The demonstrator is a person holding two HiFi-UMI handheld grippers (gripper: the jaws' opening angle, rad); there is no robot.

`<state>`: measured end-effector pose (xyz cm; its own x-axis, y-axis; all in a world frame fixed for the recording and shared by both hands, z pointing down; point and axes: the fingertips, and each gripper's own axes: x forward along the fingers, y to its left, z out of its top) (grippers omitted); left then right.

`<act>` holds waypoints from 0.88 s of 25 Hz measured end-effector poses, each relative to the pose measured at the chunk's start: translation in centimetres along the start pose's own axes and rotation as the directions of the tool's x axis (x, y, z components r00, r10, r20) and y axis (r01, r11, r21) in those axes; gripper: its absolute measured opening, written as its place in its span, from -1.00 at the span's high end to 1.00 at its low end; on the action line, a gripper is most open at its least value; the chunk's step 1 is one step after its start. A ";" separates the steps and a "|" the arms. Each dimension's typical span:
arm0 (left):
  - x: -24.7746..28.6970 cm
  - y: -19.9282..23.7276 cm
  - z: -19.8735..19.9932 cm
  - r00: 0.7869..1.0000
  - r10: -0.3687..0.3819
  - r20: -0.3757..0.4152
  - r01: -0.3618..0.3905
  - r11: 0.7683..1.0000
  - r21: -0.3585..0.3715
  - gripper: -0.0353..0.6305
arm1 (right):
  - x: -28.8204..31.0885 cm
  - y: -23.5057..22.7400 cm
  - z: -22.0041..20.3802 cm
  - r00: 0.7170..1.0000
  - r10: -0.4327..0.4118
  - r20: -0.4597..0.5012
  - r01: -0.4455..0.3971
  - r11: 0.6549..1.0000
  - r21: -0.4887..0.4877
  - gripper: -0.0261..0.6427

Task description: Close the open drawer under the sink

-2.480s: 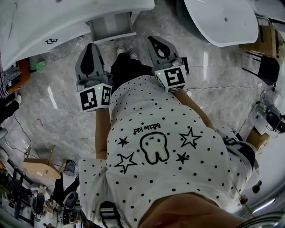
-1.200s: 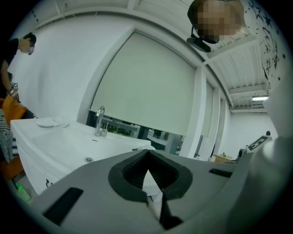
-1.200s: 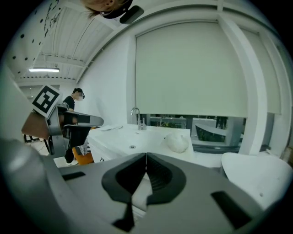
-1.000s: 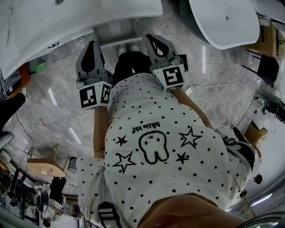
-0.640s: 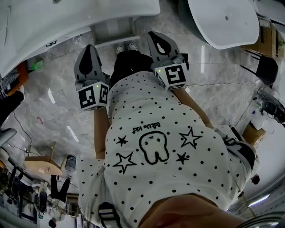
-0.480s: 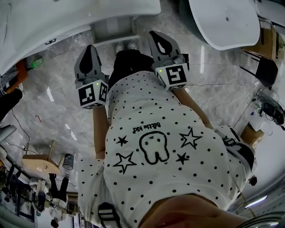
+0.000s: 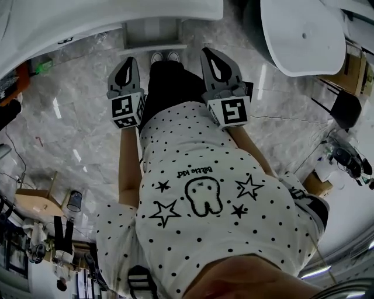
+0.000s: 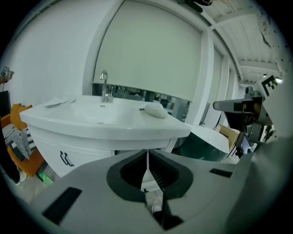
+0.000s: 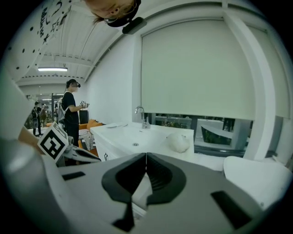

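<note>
In the head view the white sink [image 7: 87, 17] fills the upper left, and the open drawer [image 7: 155, 48] juts out from under it over the person's shoes. My left gripper [image 7: 127, 59] is shut and empty, its tips just left of the drawer's front. My right gripper [image 7: 209, 52] is also shut and empty, just right of the drawer. In the left gripper view my shut left gripper [image 8: 147, 157] points at the sink [image 8: 105, 121] with its faucet [image 8: 105, 87]; the jaws hide most of the drawer. The right gripper [image 9: 145, 160] is level with the sink top [image 9: 132, 135].
A white lump [image 8: 154, 109] lies on the sink rim. A cabinet door with dark handles [image 8: 66, 159] is at the sink's left. A large white tub [image 7: 298, 29] stands to the right. A wooden stool [image 7: 32, 201] and clutter sit at lower left. Another person [image 9: 71, 109] stands beyond the sink.
The left gripper has dropped lower and now looks smaller, with its tips nearer the drawer's front. The right gripper has stayed almost where it was. Both remain shut.
</note>
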<state>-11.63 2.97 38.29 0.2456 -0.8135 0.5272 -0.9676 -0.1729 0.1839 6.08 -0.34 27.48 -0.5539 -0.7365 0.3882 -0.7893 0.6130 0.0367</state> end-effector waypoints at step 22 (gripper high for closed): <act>15.8 -1.7 -23.5 0.924 -0.078 -0.375 0.013 0.985 -0.175 0.50 | 2.0 2.3 -8.8 0.984 0.126 -0.127 -0.121 0.992 0.041 0.88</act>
<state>-4.69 3.49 65.77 0.3246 -0.5292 0.7839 -0.9394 -0.0836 0.3325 5.47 2.11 36.50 -0.6106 -0.6111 0.5038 -0.7264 0.6855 -0.0489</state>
